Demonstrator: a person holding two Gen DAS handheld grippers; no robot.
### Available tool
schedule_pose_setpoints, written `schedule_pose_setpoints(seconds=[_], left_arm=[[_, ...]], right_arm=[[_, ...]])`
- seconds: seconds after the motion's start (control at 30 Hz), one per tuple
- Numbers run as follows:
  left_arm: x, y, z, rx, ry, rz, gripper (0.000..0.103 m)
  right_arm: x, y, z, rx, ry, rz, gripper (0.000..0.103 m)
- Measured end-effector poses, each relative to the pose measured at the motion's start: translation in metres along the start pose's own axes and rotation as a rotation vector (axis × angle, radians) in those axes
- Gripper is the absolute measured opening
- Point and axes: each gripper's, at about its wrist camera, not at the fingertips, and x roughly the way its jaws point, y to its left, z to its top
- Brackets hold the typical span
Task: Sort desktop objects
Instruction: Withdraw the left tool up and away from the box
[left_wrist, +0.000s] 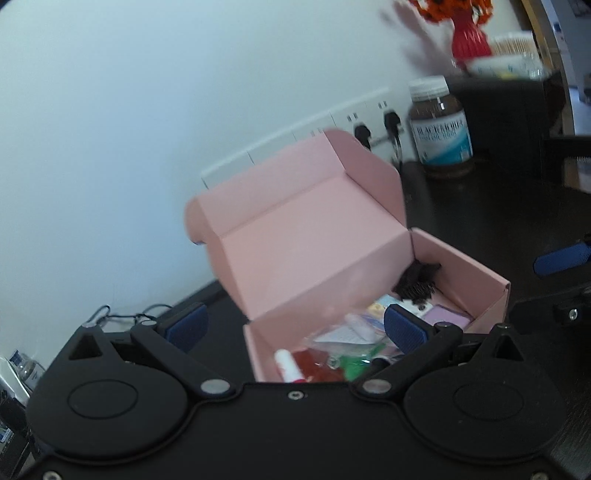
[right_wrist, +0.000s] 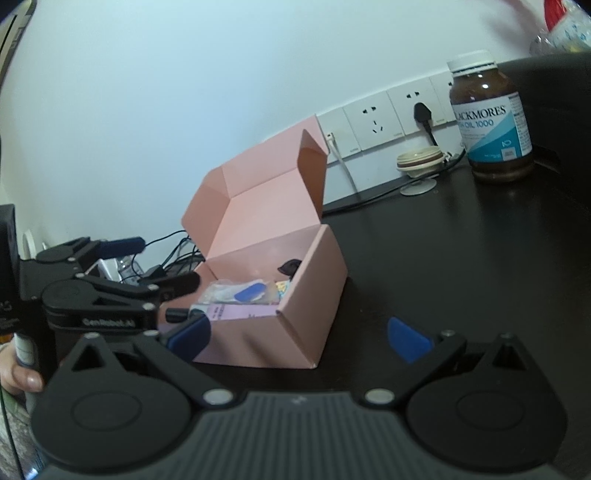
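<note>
Left tool nearest, released, empty, over pink box. Right tool released too. Box: light, flexible card; lid probably flimsy, grip lid edge.

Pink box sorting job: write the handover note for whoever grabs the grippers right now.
Left gripper: open, empty, poised over the near end of the pink box.
Right gripper: open, empty, in front of the box.
Done: small items already lie inside; lid stands open.
Left: the brown supplement bottle and the round beige object by the wall sockets sit on the desk, if they belong.
</note>
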Motion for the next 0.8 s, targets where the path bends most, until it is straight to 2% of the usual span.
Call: schedule_pose_setpoints(seconds=[0.07,0.17,0.23,0.37,0.5,0.8], left_arm=[[0.005,-0.001,-0.002,-0.02,-0.006,0.009,0.103],[0.001,0.01,-0.009,-0.103,-0.076,0.02,0.103],[0.0,0.017,-0.015,-0.131,-0.095,0.025,0.103],[0.005,0.037,-0.028,-0.182,-0.094,-0.049,0.103],[0.011,0.065,-0.045,-0.318,-0.115,-0.148,0.103],[0.015,0.092,-0.053,-0.467,-0.124,-0.161,0.103]], right_arm=[[-0.001,-0.003,0.0,0.019,-0.011,-0.012,0.102],[-0.003,-0.008,0.001,0.053,-0.024,-0.019,0.102],[-0.003,-0.012,0.002,0.078,-0.033,-0.019,0.102],[-0.002,-0.016,0.003,0.094,-0.021,-0.045,0.102],[0.0,-0.007,0.003,0.05,-0.016,-0.155,0.102],[-0.002,0.004,-0.001,-0.012,-0.052,-0.249,0.102]])
